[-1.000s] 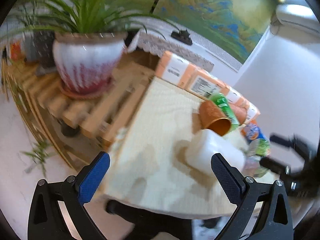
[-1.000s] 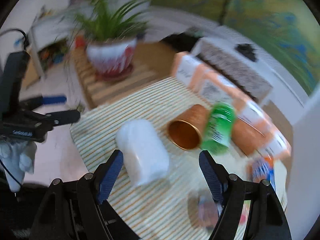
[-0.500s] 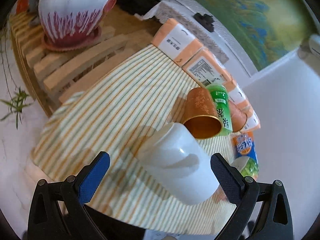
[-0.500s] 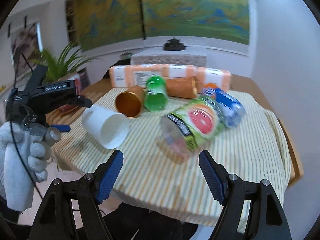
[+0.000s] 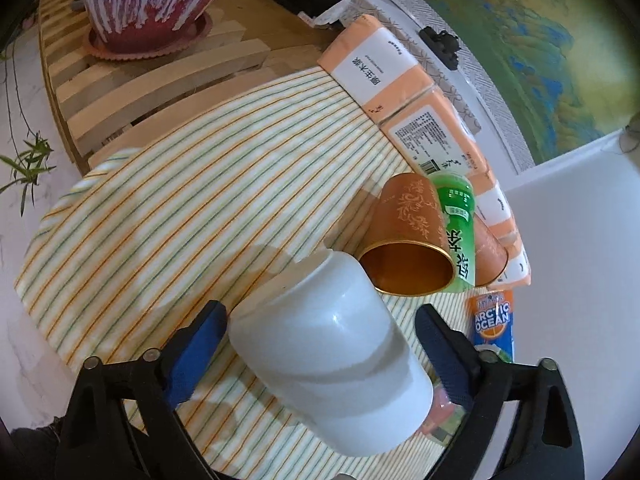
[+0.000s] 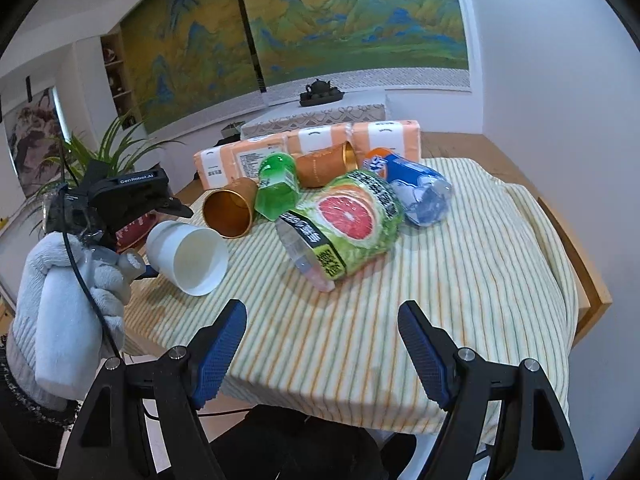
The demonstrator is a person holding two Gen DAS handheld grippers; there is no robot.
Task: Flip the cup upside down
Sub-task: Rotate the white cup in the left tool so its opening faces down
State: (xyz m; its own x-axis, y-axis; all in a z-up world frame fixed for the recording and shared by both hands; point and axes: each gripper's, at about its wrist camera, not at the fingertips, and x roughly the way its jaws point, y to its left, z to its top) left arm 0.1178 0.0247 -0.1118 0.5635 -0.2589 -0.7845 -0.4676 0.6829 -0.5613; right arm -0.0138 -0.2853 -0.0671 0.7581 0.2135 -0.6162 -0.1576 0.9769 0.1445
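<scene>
A white cup (image 5: pixel 332 352) lies on its side on the striped tablecloth (image 5: pixel 180 208), base toward the far side in the left wrist view. In the right wrist view the white cup (image 6: pixel 188 254) shows its open mouth facing right. My left gripper (image 5: pixel 320 344) is open, its blue pads on either side of the cup; touch is unclear. It also shows in the right wrist view (image 6: pixel 132 200), held by a gloved hand. My right gripper (image 6: pixel 322 344) is open and empty above the cloth's near edge.
A copper cup (image 6: pixel 230 208), a green bottle (image 6: pixel 278 188), a grapefruit-label bottle (image 6: pixel 344 224), a blue bottle (image 6: pixel 416 190) and another copper cup (image 6: pixel 326 164) lie on the cloth. Orange tissue packs (image 6: pixel 304 146) line the back. A potted plant (image 5: pixel 148 0) stands on a slatted bench.
My left gripper has moved closer to the white cup, which now sits between its fingers. My right gripper has pulled back and turned toward the table's right half.
</scene>
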